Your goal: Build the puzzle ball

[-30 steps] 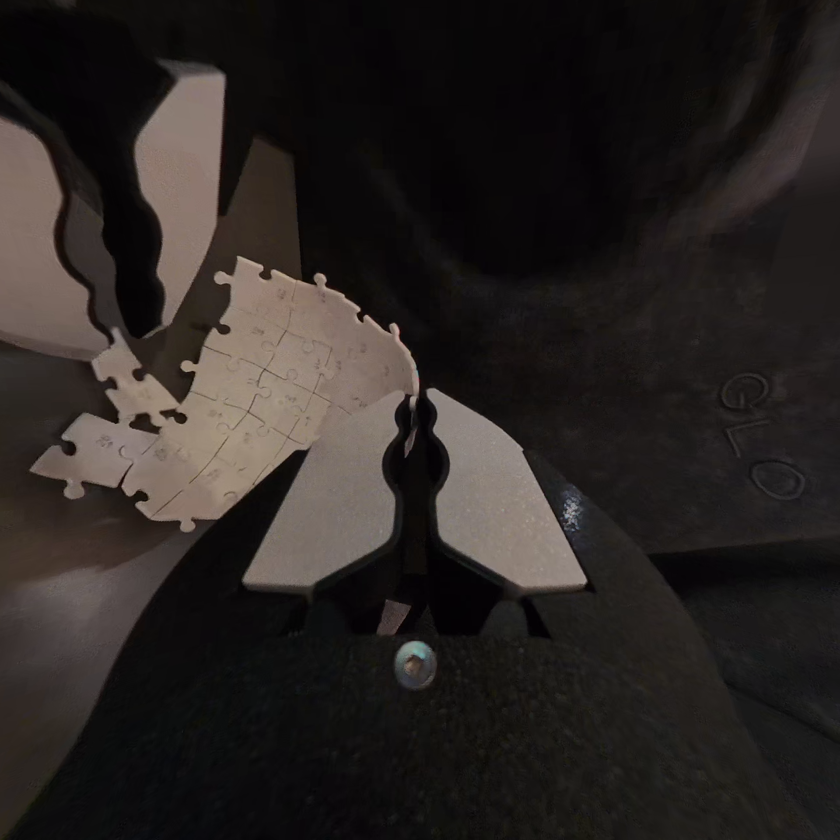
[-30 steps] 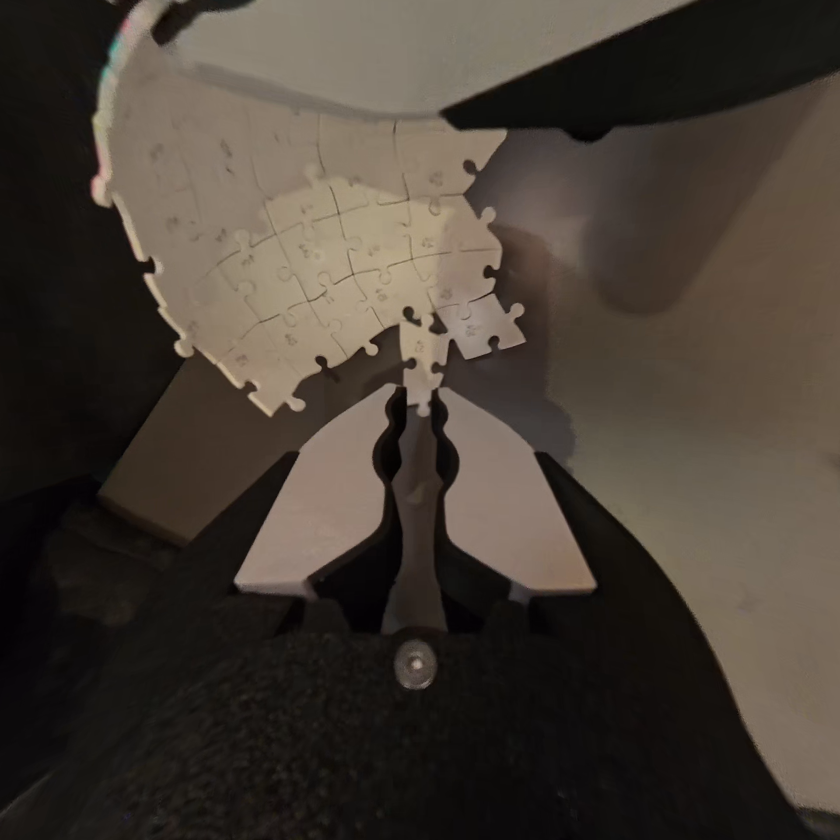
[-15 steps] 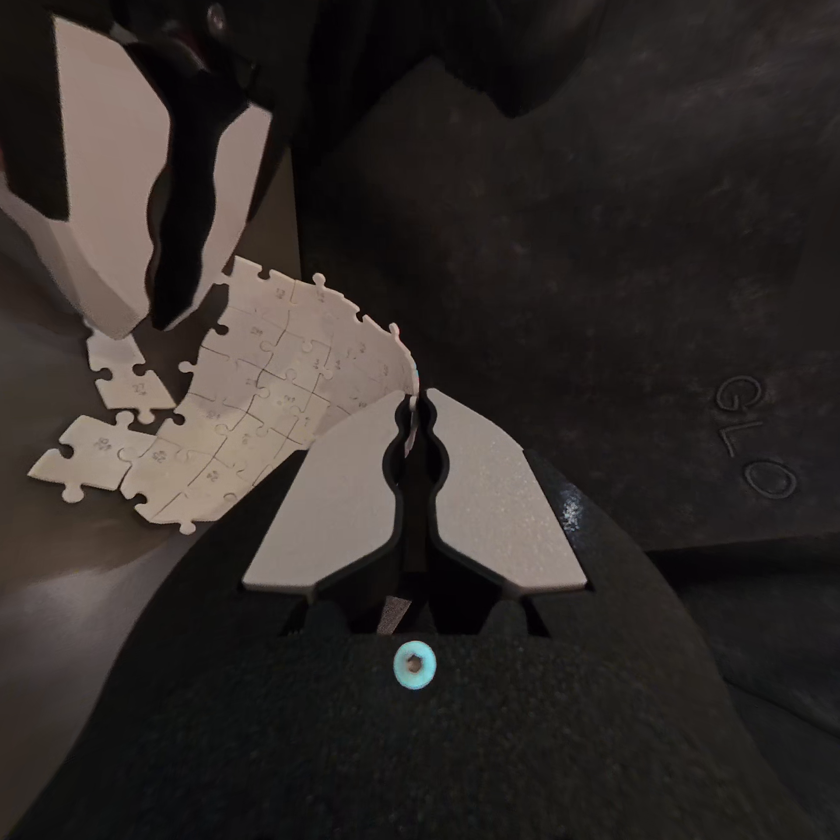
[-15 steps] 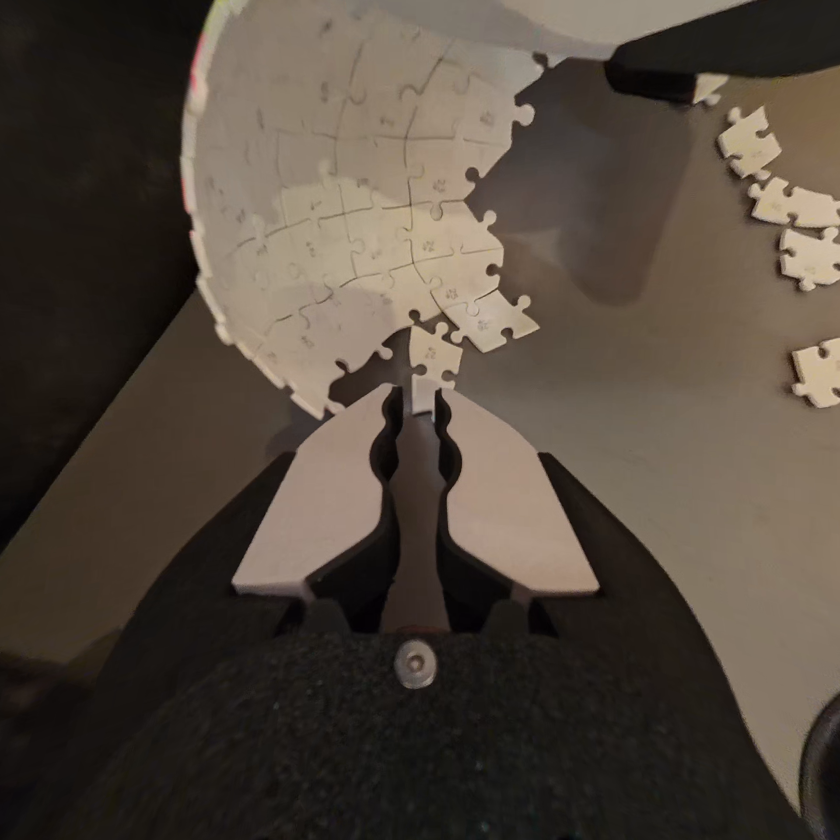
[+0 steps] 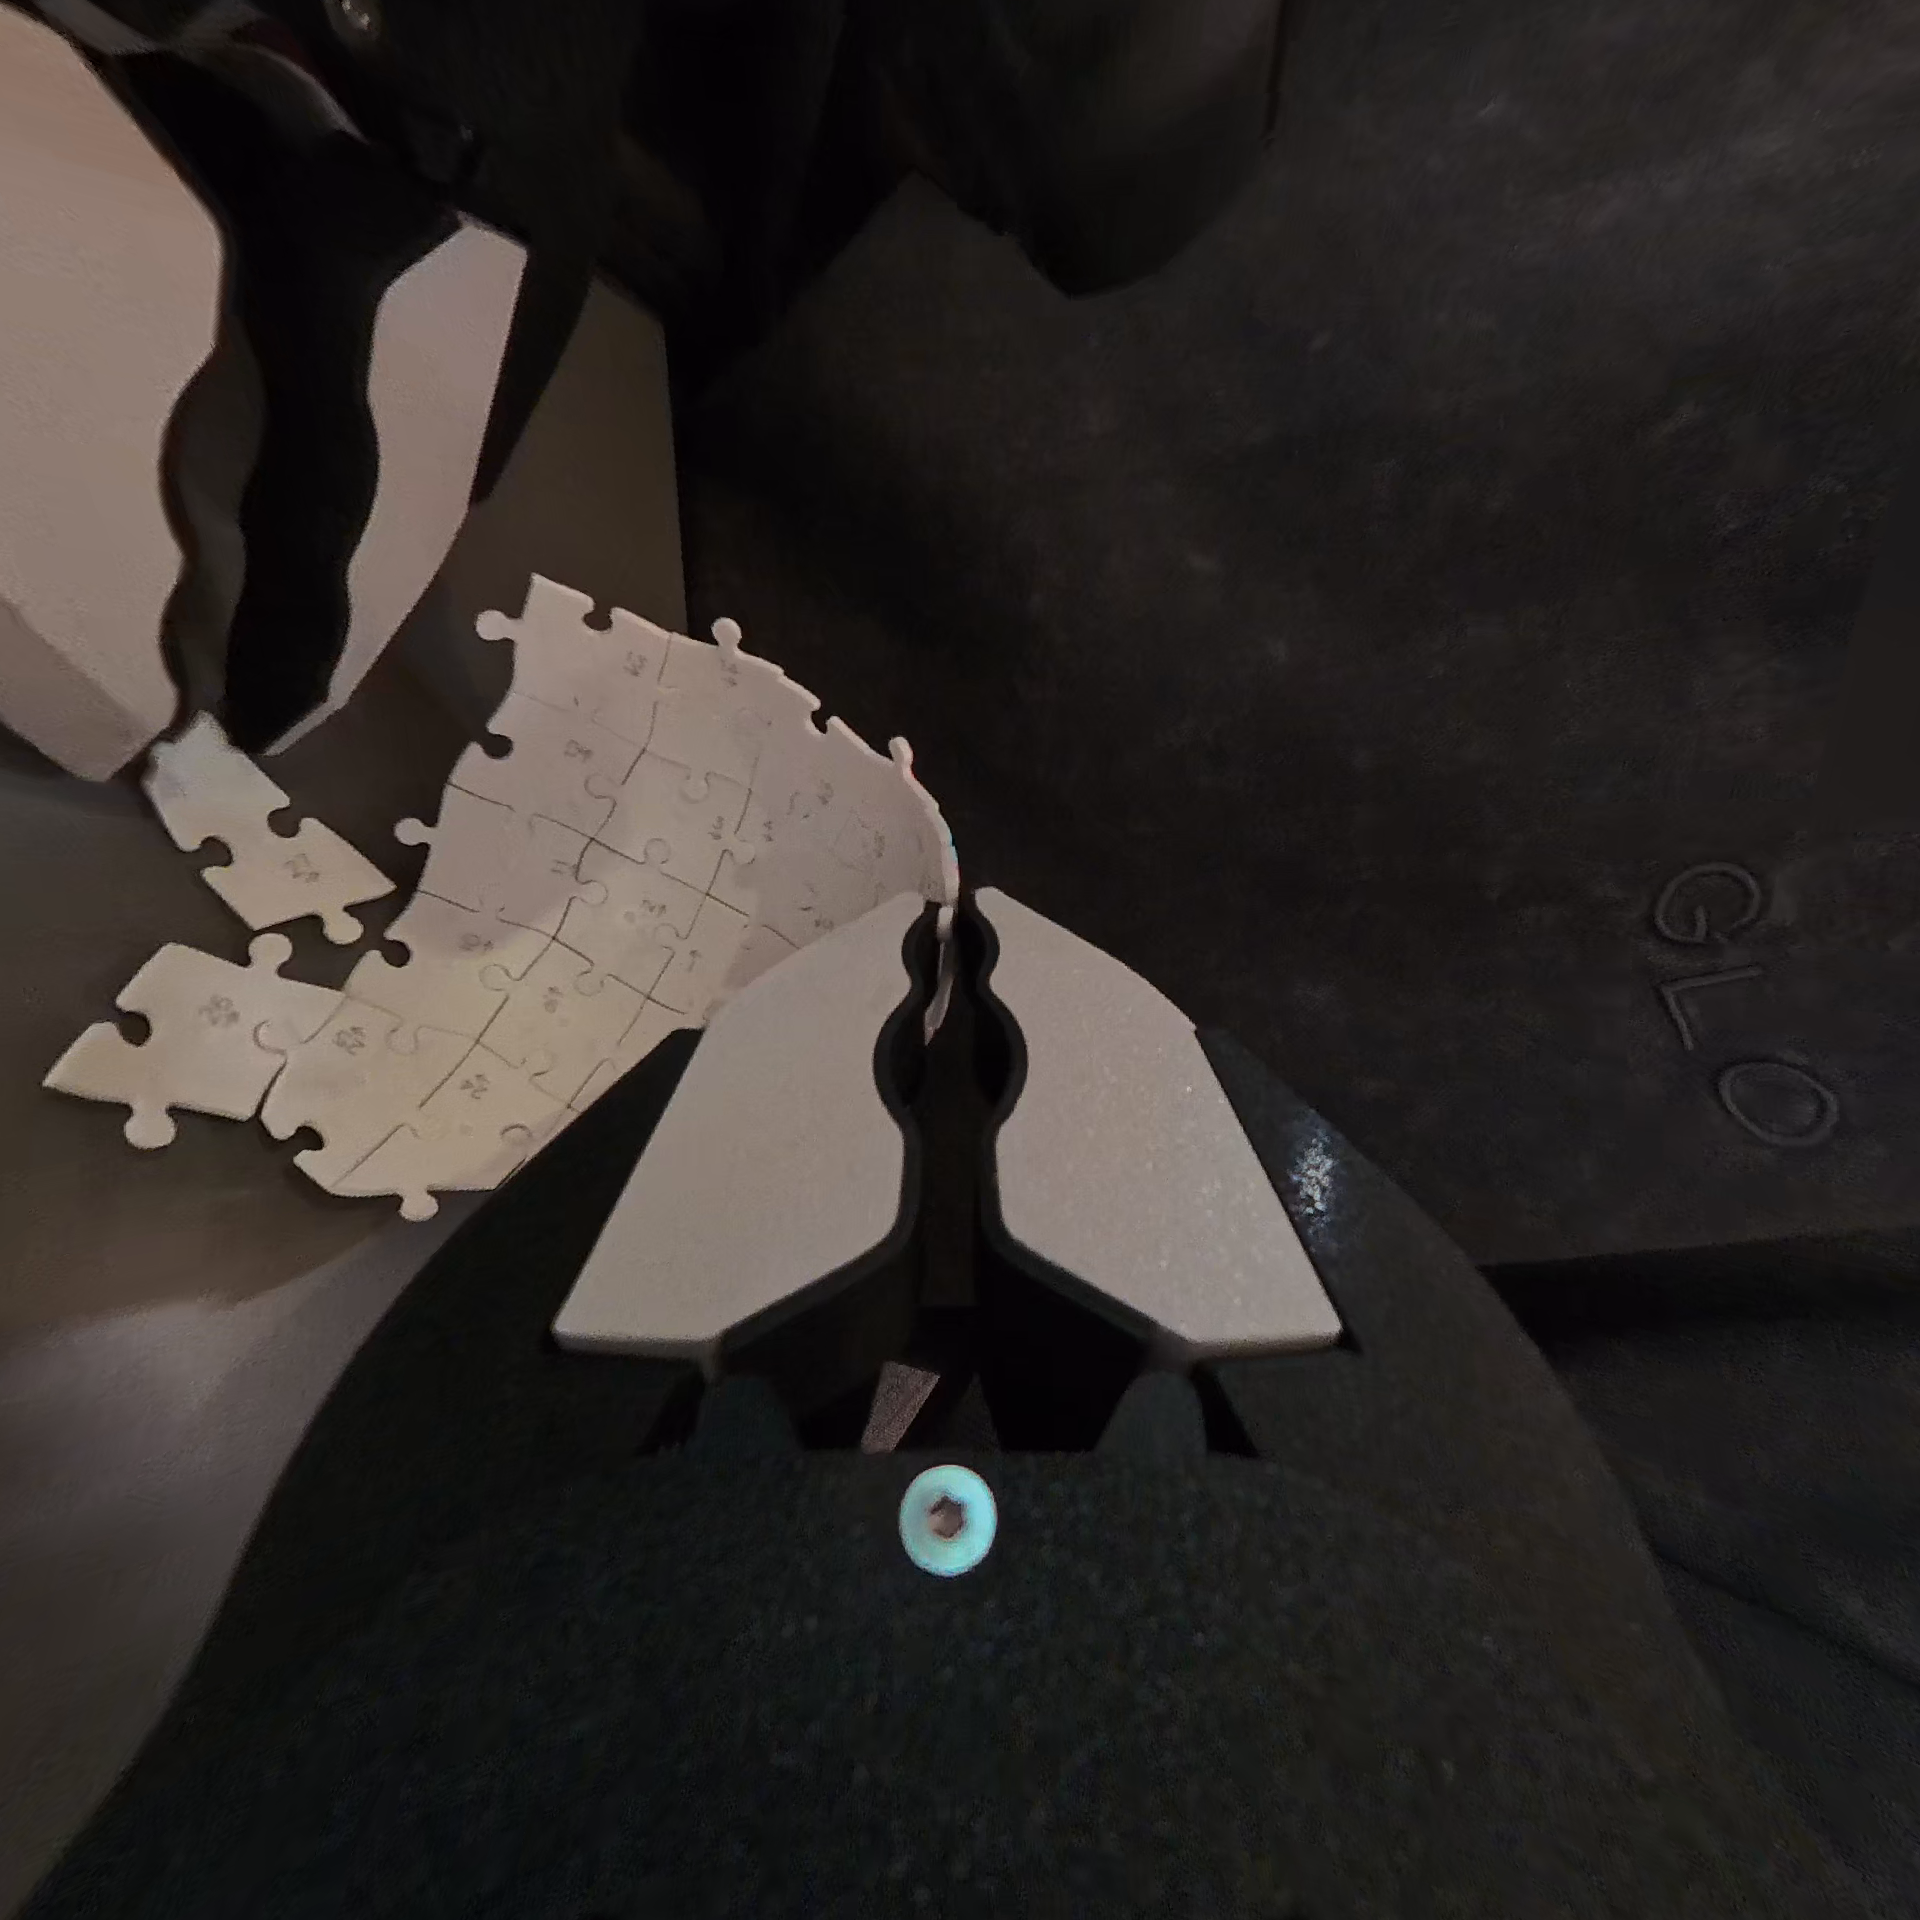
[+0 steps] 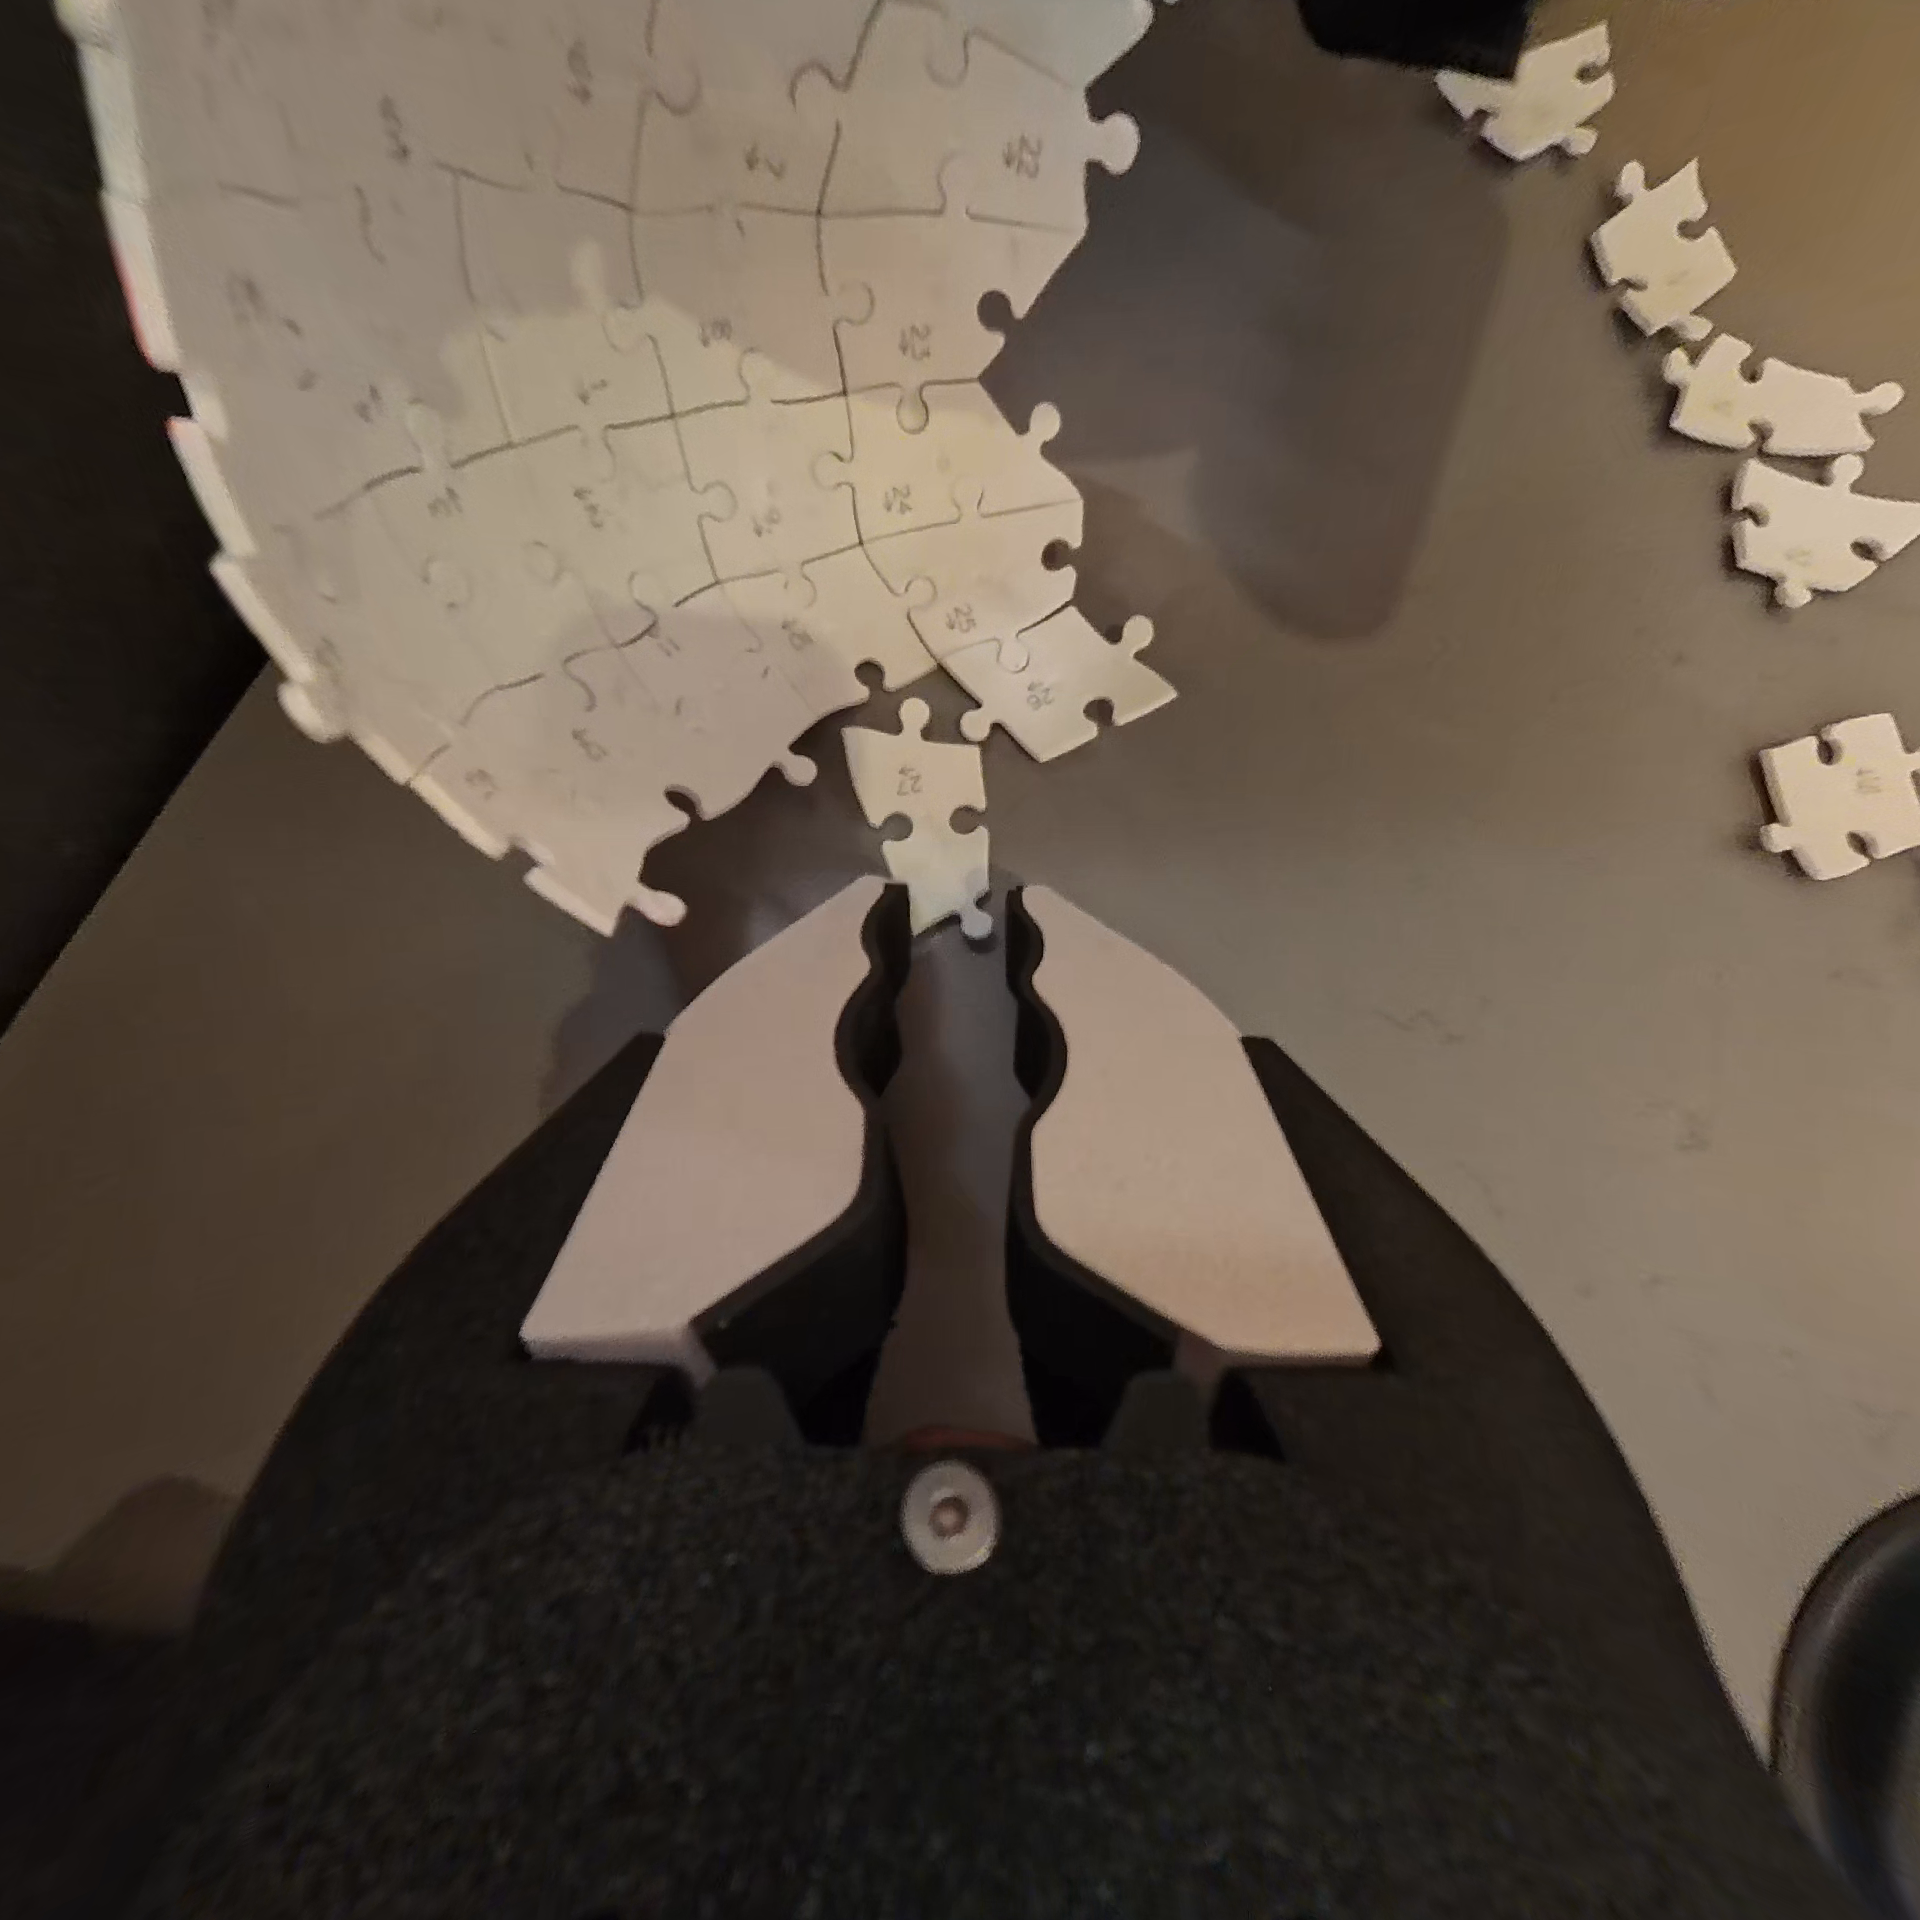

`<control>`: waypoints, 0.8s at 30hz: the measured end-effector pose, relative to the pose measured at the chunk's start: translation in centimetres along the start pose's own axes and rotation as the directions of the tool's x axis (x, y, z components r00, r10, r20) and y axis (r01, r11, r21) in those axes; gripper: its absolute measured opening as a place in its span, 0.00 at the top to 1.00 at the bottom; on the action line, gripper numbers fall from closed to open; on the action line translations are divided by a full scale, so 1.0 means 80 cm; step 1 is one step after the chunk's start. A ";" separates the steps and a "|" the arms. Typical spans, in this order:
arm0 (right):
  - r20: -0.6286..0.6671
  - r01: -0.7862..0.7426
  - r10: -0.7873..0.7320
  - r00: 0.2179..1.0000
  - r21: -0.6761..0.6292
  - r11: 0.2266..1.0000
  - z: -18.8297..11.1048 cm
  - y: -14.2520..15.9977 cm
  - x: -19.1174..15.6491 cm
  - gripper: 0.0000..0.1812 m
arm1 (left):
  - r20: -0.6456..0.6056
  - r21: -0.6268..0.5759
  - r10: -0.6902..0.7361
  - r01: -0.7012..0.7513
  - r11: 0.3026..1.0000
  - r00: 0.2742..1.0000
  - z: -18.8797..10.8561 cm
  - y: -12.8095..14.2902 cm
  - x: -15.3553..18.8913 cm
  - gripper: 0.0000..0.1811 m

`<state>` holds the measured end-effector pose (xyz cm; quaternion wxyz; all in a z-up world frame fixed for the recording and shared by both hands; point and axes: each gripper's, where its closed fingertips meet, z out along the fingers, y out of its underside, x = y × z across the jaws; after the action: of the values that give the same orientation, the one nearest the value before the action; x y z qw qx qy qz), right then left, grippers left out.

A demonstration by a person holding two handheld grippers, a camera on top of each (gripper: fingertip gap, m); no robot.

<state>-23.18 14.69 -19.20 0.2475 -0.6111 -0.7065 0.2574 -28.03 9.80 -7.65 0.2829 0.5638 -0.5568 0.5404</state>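
The curved white puzzle shell (image 6: 623, 436) and loose white puzzle pieces (image 6: 1808, 540) look matt and card-like, the smooth grey desk (image 6: 1455, 1039) faintly scuffed, the black gripper body (image 6: 935, 1683) rough and grainy.

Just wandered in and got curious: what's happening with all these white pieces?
A person is building a puzzle ball with two hand-held grippers. The left gripper is shut on the rim of the curved, partly built shell. The right gripper holds a single piece just off the shell's lower edge, not yet joined. More loose pieces lie on the table.
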 end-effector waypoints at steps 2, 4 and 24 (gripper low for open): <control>0.019 -0.006 0.006 1.000 -0.007 1.000 0.003 0.002 -0.002 0.90 | 0.000 0.001 0.001 -0.001 1.000 1.000 0.000 -0.001 0.000 0.98; 0.031 -0.004 0.004 1.000 -0.005 1.000 0.004 0.001 -0.003 0.92 | 0.000 -0.002 0.002 -0.002 1.000 1.000 0.000 -0.001 0.000 0.98; 0.025 -0.019 0.018 1.000 0.035 0.999 -0.023 -0.007 -0.023 0.85 | -0.032 -0.104 -0.016 0.013 0.994 0.999 -0.008 0.014 0.004 0.99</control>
<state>-22.17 12.87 -17.52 0.2472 -0.6101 -0.6989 0.2795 -29.35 10.00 -7.50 0.3251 0.5433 -0.5753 0.5178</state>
